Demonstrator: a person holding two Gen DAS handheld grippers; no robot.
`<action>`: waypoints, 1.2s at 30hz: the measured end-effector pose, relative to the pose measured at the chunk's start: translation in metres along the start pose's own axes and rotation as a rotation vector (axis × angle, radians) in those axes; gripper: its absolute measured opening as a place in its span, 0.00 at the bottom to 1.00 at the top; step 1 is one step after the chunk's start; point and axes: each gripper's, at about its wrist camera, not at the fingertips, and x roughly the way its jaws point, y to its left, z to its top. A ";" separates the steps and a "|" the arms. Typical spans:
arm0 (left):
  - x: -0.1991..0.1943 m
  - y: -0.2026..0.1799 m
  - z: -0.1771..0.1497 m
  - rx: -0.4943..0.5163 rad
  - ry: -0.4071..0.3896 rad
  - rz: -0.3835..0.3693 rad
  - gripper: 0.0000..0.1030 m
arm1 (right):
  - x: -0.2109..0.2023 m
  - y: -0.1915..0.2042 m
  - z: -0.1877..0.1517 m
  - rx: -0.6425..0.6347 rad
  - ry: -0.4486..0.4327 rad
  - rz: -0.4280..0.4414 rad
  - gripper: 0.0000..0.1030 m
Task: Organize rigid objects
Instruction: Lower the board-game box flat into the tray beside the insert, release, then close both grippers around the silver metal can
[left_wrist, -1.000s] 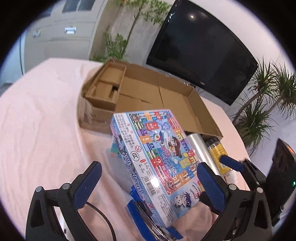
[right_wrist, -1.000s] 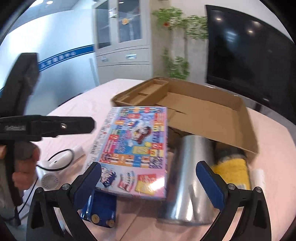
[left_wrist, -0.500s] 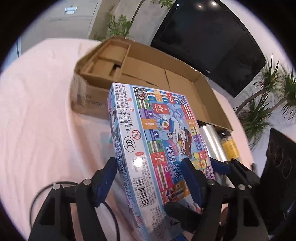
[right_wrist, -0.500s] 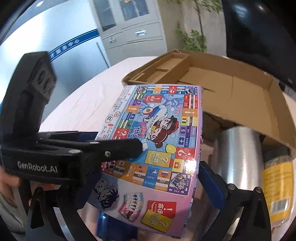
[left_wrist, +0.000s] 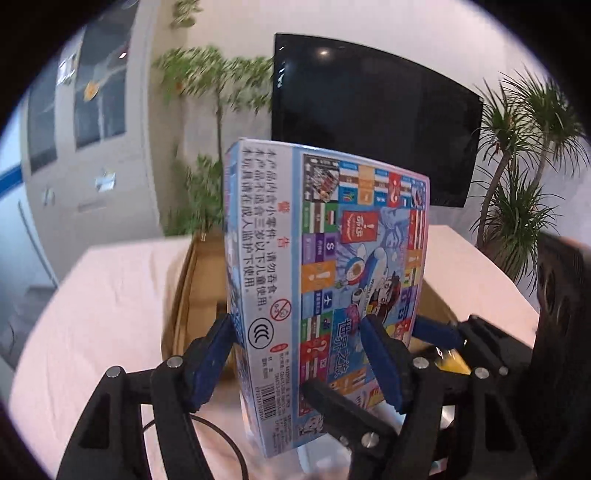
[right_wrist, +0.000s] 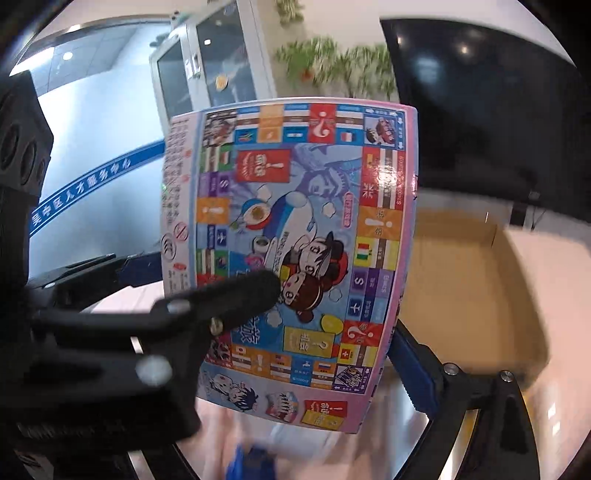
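Note:
A colourful board game box (left_wrist: 325, 280) stands lifted upright off the pink table. My left gripper (left_wrist: 299, 358) is shut on its lower part, one blue pad on the narrow side, the other on the printed face. In the right wrist view the same game box (right_wrist: 295, 251) fills the middle, with the left gripper's finger (right_wrist: 236, 295) across its face. My right gripper's right finger (right_wrist: 413, 369) sits by the box's right edge; its left finger is hidden, so its state is unclear.
An open shallow cardboard box (right_wrist: 469, 295) lies on the pink tablecloth (left_wrist: 99, 317) behind the game box. A black cable (left_wrist: 207, 439) lies near the left gripper. A yellow-labelled bottle (left_wrist: 450, 362) lies at right. A black screen (left_wrist: 373, 110) and plants stand behind.
My left gripper closed on the game box and raised it from lying tilted on the pile to standing upright. The right gripper moved in close at the box's right edge.

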 end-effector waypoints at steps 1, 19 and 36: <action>0.006 0.004 0.010 0.001 0.005 -0.009 0.68 | 0.005 -0.005 0.015 0.008 -0.011 -0.005 0.91; 0.198 0.076 -0.023 -0.105 0.464 -0.066 0.50 | 0.216 -0.077 0.024 0.175 0.555 -0.031 0.86; 0.107 0.096 -0.066 -0.059 0.332 -0.005 0.50 | 0.053 -0.157 0.017 0.202 0.344 -0.075 1.00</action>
